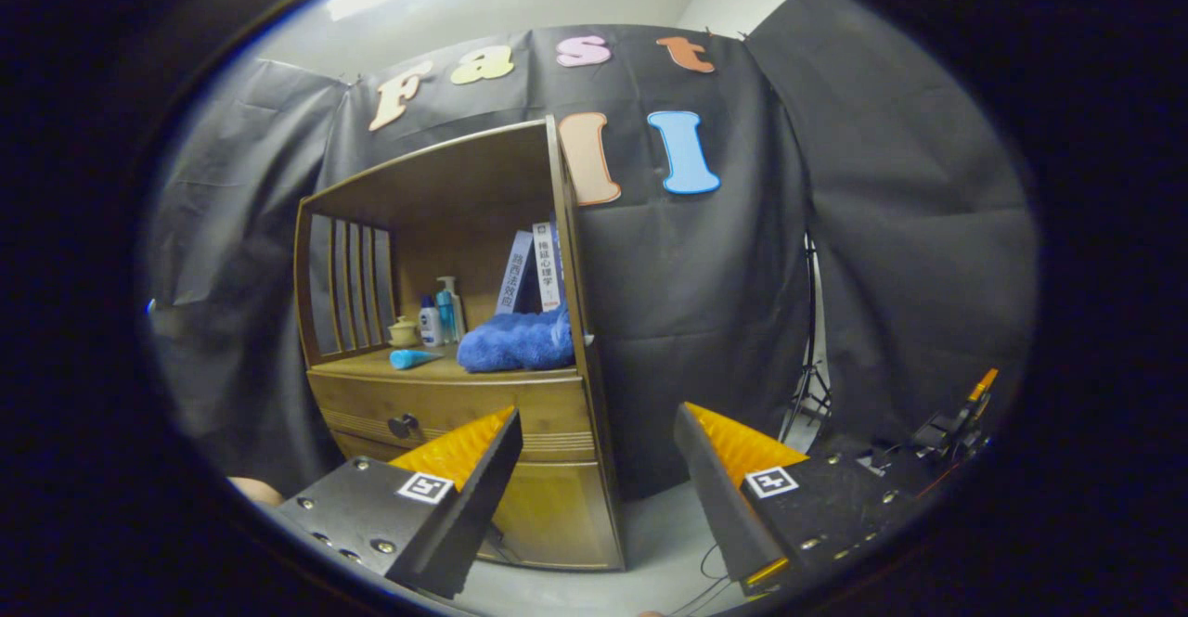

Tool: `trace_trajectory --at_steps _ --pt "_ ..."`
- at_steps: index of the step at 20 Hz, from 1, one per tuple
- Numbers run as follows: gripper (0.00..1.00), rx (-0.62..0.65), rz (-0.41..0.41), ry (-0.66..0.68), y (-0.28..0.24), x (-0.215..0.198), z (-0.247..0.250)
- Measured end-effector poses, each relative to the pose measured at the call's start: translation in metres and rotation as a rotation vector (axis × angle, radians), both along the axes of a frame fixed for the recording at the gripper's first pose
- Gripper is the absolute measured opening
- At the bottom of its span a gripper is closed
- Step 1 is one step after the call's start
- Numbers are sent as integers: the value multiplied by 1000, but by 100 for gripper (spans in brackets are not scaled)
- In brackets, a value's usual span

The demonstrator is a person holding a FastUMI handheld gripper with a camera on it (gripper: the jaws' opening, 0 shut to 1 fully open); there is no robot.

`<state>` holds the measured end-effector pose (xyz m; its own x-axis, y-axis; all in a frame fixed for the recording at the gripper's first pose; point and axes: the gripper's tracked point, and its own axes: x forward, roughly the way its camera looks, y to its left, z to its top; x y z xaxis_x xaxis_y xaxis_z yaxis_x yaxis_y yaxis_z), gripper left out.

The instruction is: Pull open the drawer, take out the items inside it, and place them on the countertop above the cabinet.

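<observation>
The shut wooden drawer [455,413] sits in the front of a small brown wooden cabinet [566,496], just under the cabinet's worktop [371,364]. A dark round knob [404,426] is fixed to the drawer front, towards the side nearer the slatted wooden panel [351,288]. The drawer is closed, so what lies inside it cannot be seen.

On the worktop above the drawer, a fluffy blue folded towel [516,341] lies at the end nearest the cabinet's tall side board. Beside the towel, a short light-blue tube [413,358] lies flat near the front edge. Behind the tube stand a small cream lidded pot [404,330], a small white bottle with a blue cap [430,322] and a blue pump bottle with a white top [447,309], close together. Two upright books [531,269] lean at the back, behind the towel. A wooden roof covers this open shelf space.

Your hand-held gripper [599,441] hangs in front of the cabinet and apart from it, with its fingers spread wide and nothing between them. One finger overlaps the drawer front in your view, below and to the side of the knob; the other lies past the cabinet's side board, over the black cloth wall [705,320]. Pale grey floor [659,524] shows between the fingers.
</observation>
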<state>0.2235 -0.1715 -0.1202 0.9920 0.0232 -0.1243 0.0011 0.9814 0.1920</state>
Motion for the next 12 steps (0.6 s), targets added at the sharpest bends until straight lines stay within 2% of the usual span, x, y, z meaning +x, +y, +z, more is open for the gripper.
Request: trace_trajectory --at_steps 12 --pt "99 -39 -7 25 -7 -14 -22"
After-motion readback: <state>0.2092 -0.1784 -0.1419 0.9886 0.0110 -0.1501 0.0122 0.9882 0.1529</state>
